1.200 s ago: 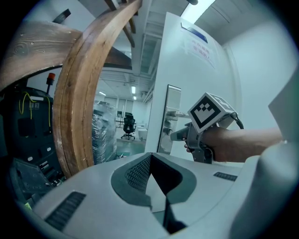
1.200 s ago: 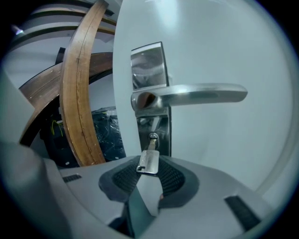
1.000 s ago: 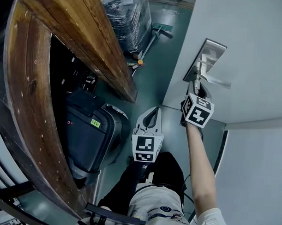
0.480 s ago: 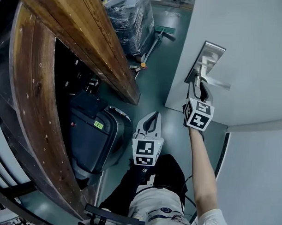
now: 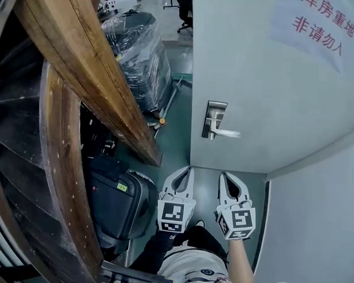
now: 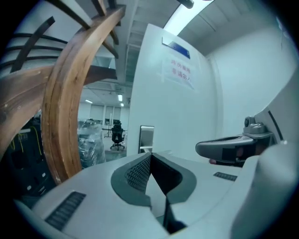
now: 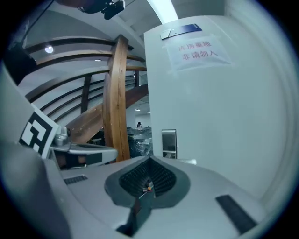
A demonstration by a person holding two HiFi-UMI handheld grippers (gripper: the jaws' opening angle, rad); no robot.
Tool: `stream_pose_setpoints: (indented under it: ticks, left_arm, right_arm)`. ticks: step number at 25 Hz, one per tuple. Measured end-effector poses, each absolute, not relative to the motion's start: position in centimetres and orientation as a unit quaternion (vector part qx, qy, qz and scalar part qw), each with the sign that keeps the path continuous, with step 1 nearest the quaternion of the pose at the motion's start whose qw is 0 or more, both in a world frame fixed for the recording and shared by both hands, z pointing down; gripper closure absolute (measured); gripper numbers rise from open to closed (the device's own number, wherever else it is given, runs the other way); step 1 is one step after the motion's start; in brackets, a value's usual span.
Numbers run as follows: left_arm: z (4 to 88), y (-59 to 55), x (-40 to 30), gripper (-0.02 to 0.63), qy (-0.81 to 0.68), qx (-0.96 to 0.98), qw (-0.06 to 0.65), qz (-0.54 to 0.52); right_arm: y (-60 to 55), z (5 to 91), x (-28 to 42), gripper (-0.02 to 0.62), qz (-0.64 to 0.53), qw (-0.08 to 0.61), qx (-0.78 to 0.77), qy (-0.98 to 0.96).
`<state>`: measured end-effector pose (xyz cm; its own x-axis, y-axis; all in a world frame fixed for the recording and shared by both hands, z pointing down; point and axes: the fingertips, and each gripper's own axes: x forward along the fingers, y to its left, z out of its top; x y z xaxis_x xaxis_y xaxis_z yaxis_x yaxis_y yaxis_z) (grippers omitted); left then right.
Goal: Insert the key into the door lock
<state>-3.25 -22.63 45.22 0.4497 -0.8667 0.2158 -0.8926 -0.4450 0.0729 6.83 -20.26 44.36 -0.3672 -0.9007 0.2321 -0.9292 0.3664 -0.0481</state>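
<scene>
Both tools sit low and side by side, pointing to 12 o'clock at the foot of the pale grey door (image 5: 266, 83) and well short of it. The left tongs (image 5: 186, 169) are clenched on nothing. The right tongs (image 5: 224, 175) are clenched too, with only a tiny orange-and-pale speck in their seam, too small to identify. No key can be made out in any view.

The brushed-metal lock plate (image 5: 214, 118) lies at 1 o'clock from the left tongs and 11 o'clock from the right. Neither is clearly nearer. Its long axis runs 12 to 6, and its silver lever handle (image 5: 228, 133) juts toward 3 o'clock. The bare right forearm (image 5: 242, 272) reaches straight ahead.
</scene>
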Motion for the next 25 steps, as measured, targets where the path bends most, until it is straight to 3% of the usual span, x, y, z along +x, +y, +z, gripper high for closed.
stream_pose_setpoints:
  ticks: [7, 16, 25]
  left_arm:
    - [38.9, -18.6, -1.9, 0.601, -0.487, 0.868, 0.08, 0.054]
    - [39.0, -15.6, -6.8, 0.601, -0.518, 0.85, 0.071, 0.068]
    - [37.2, -16.6, -5.7, 0.601, -0.516, 0.854, 0.048, 0.039]
  right_arm:
    - [-14.0, 37.1, 9.3, 0.589, 0.078, 0.035, 0.561, -0.823]
    - [-11.2, 34.7, 11.3, 0.588, 0.045, 0.007, 0.568, -0.821]
    - [-12.7, 33.1, 11.0, 0.588, 0.022, -0.004, 0.564, -0.826]
